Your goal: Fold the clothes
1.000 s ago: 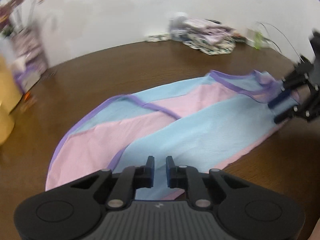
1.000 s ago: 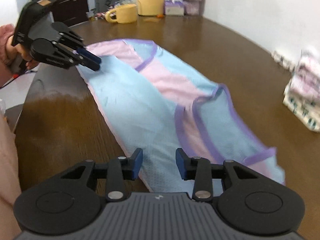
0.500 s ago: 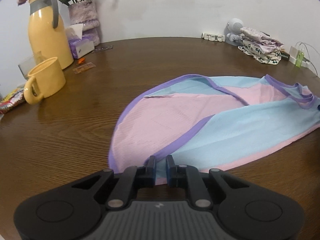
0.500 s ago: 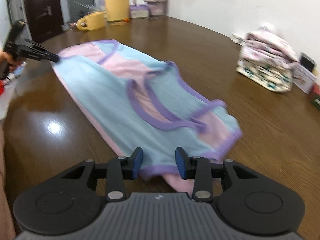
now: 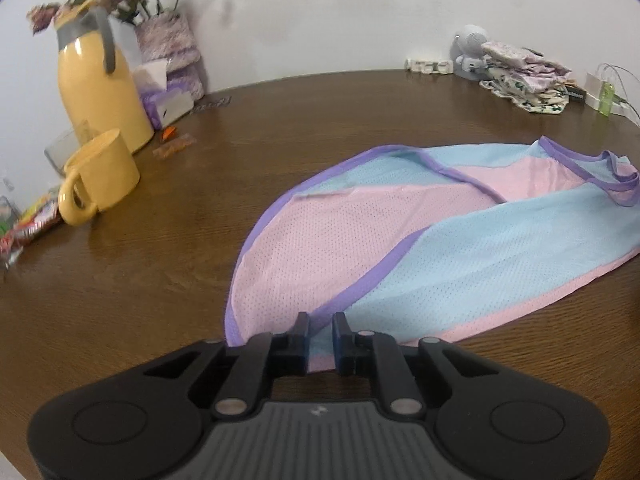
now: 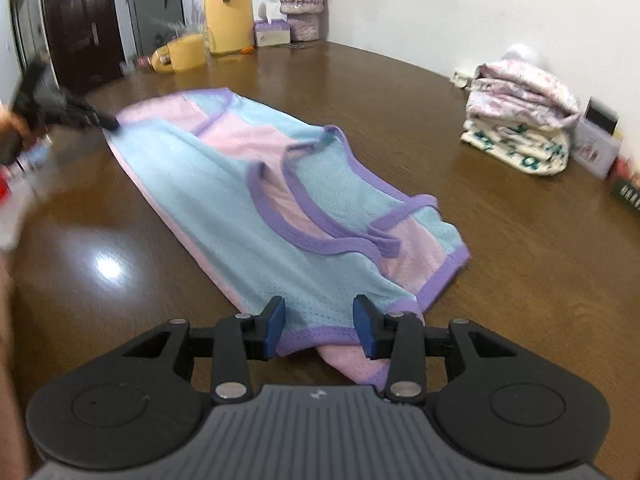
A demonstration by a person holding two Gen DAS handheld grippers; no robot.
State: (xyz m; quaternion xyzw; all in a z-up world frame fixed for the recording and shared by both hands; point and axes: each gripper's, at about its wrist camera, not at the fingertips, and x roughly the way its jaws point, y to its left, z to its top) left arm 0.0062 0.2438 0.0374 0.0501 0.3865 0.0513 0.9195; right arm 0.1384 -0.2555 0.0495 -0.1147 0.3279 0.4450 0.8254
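A pink and light-blue mesh vest with purple trim lies folded lengthwise on the brown wooden table. My left gripper sits at the vest's bottom hem, its jaws a narrow gap apart with the hem between them. In the right wrist view the vest stretches away from me. My right gripper is open, its fingers on either side of the shoulder-strap end. The left gripper shows blurred at the far hem.
A yellow thermos, yellow mug, tissue box and flower vase stand at the table's far left. A stack of folded floral clothes and a box sit by the wall on the right. Snack packets lie at the left edge.
The left gripper has swung left to the vest's bottom hem. The right gripper has moved to the shoulder-strap end and its jaws have opened wider.
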